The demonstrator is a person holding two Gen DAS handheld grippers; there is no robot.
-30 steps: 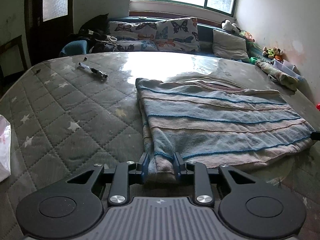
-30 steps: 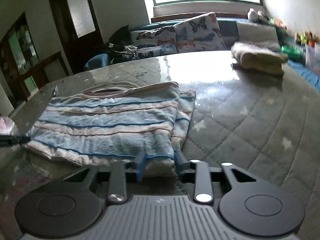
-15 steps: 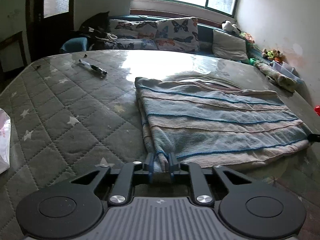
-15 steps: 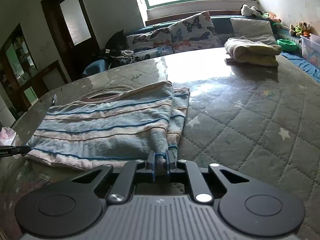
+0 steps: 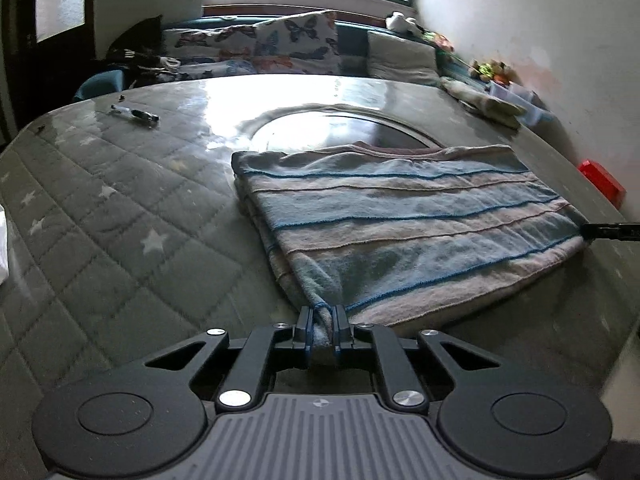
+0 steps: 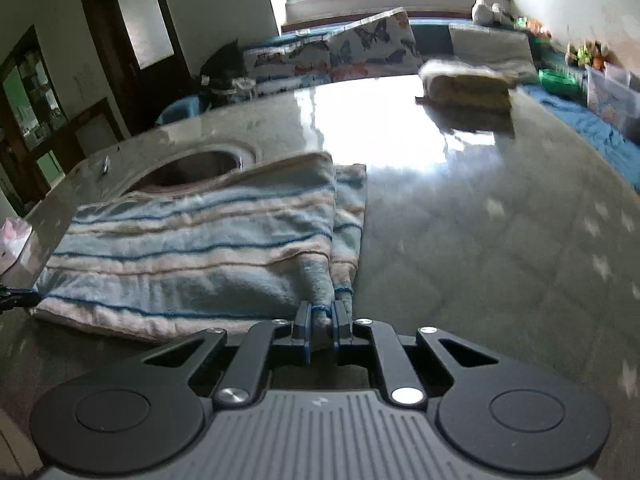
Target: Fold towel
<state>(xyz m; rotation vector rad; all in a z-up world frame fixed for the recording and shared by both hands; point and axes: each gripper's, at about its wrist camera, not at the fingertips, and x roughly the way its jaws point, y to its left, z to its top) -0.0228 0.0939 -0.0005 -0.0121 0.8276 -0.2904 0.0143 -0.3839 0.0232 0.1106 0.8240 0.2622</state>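
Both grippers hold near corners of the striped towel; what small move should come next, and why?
Probably lift both corners together and carry them toward the far edge. The left gripper and right gripper are each shut on a near corner of the towel, which lies flat.

No legible text — anywhere.

Towel (image 5: 404,220) striped pale blue and pink; quilted table cover (image 5: 120,216) grey with white stars
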